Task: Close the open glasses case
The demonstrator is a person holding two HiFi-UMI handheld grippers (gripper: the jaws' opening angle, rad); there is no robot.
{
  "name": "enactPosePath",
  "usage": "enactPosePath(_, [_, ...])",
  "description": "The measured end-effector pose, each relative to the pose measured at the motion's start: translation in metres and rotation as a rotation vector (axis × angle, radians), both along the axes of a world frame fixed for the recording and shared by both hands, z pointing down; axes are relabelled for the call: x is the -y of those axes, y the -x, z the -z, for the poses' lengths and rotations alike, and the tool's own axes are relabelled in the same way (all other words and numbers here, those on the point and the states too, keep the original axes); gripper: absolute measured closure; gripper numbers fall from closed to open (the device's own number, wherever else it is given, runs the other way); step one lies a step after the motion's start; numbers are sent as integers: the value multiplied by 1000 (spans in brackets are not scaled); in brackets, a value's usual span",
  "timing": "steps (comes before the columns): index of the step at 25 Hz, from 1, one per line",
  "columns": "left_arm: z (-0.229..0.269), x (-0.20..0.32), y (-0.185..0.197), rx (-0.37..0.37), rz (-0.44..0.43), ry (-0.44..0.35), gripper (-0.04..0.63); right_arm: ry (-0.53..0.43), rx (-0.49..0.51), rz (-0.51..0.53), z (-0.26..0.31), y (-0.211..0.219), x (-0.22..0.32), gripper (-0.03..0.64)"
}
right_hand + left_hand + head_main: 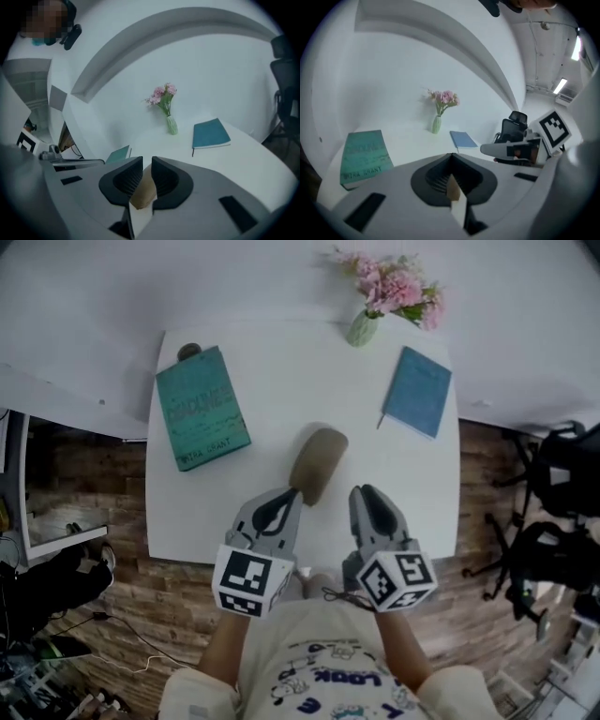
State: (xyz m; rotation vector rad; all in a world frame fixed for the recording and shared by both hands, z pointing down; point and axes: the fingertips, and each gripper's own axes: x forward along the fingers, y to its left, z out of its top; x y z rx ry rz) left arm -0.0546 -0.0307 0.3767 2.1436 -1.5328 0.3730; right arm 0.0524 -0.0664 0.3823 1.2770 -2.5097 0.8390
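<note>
Closest in, both tools hover over the desk's (281,381) front edge. The left claw (289,497) is pinched fully together with nothing in it. The right claw (366,495) stands a narrow crack apart and is empty too: the tan showing through that crack is the case lying beyond it, not something gripped.

Just past the left tips lies the tan glasses case (317,463), mid-desk and angled. Its lid looks down, though the seam is too small to tell whether it has truly latched. That's the danger: a lid that is only resting could spring back open.

Another press has its own hazard, because the case lies loose on a smooth top. An off-centre push would probably skid or spin it rather than snap it shut. A careless swing of the nearer left claw could also clip its near end.

Farther back, the teal book (201,409) and blue notebook (418,391) lie well apart. The vase (362,329) of pink flowers (394,285) stands at the far edge.
</note>
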Motion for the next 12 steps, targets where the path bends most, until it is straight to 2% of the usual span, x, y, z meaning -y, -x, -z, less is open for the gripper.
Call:
enactPosePath(2, [17, 7, 8, 14, 47, -50, 593, -84, -47, -4, 12, -2, 2, 566])
enactPosePath(5, [35, 6, 11, 28, 100, -83, 592, -173, -120, -13, 29, -11, 3, 568])
enactPosePath(8, [48, 2, 12, 34, 130, -106, 593, -239, -178, -24, 43, -17, 0, 574])
enactPosePath(12, [63, -1, 12, 50, 145, -139, 593, -282, -191, -44, 54, -19, -3, 583])
